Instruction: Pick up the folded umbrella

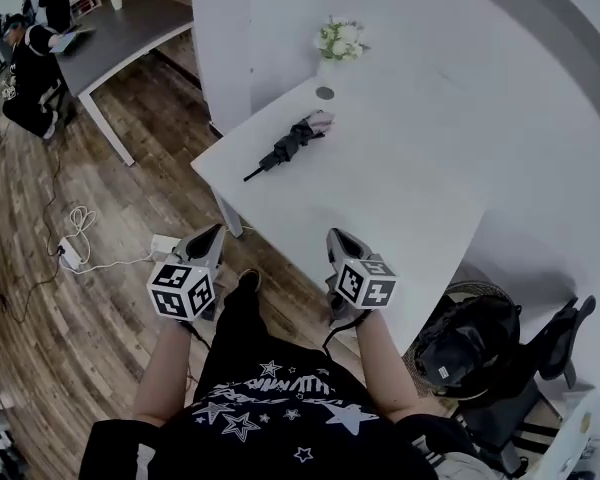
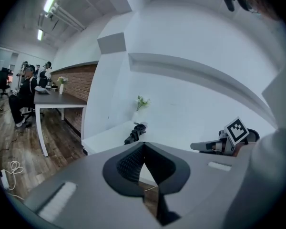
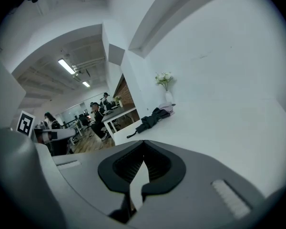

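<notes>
Head view: folded umbrella (image 1: 292, 144) is seen lying on the desk (image 1: 400, 203), well apart from left gripper (image 1: 209, 235) and right gripper (image 1: 341, 238); both pairs of jaws are pressed together, empty.

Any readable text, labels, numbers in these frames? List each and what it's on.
No text reads clearly.
Shirt: white lettering among stars, upside down in the head view, too blurred to read.
Left marker cube, right marker cube: black-and-white square patterns only, no words.
Umbrella, table: no print visible.
</notes>
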Demonstrator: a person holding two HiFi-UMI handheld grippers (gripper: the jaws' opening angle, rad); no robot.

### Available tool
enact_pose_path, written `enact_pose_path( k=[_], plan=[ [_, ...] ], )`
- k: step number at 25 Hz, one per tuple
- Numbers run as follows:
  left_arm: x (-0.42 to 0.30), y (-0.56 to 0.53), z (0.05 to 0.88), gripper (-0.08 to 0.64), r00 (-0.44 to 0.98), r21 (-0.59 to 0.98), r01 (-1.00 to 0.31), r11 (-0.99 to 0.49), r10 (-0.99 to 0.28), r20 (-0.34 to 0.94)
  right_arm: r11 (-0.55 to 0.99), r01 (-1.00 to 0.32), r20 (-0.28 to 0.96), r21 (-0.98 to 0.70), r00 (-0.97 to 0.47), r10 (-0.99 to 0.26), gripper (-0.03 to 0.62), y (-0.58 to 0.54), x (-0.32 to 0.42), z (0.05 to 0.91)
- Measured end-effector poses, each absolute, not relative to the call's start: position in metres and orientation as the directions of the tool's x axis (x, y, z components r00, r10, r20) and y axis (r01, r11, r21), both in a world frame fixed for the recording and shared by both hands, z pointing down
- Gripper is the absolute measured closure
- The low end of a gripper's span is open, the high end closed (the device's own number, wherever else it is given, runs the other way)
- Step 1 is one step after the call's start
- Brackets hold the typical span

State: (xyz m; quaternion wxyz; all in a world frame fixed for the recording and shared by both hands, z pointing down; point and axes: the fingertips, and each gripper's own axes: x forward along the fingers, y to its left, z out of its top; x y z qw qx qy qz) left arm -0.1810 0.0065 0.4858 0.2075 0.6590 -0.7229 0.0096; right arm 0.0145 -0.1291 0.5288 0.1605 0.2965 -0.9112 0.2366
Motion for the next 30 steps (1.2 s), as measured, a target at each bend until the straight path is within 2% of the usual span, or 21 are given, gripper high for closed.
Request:
enact_pose_path(
  k=[8,16,17,21,23,25,30],
  plan=[
    [-0.211,-0.103,0.482,0.557,0.129,0.258,-0.965,-0.040,-0.932,0.338,0.581,-0.751,0.454,-0.313,-0.656,-0.603,0.575,-0.190,0.011,0.522],
    [-0.217,-0.195,0.503,0.550,0.277,0.271,-0.948,-0.168,-0.853,0.442,0.460,-0.833,0.480,-0.308,-0.553,-0.681,0.575,-0.233,0.002,0.520],
    [-0.215,-0.205,0.506,0.521,0.301,0.279,-0.942,-0.188,-0.841,0.450,0.441,-0.842,0.486,-0.311,-0.540,-0.688,0.575,-0.238,0.002,0.522],
    [-0.204,-0.239,0.525,0.242,0.389,0.301,-0.915,-0.267,-0.779,0.491,0.372,-0.874,0.513,-0.312,-0.485,-0.708,0.575,-0.250,0.005,0.532],
    [-0.199,-0.252,0.536,0.154,0.422,0.323,-0.902,-0.288,-0.750,0.510,0.337,-0.888,0.525,-0.314,-0.458,-0.718,0.575,-0.254,0.007,0.536],
    [-0.195,-0.263,0.547,0.114,0.451,0.352,-0.887,-0.297,-0.718,0.530,0.307,-0.899,0.533,-0.314,-0.434,-0.726,0.575,-0.257,0.009,0.539],
    [-0.193,-0.290,0.575,0.104,0.444,0.342,-0.895,-0.287,-0.649,0.618,0.242,-0.921,0.539,-0.306,-0.377,-0.753,0.575,-0.265,0.019,0.543]
  ],
)
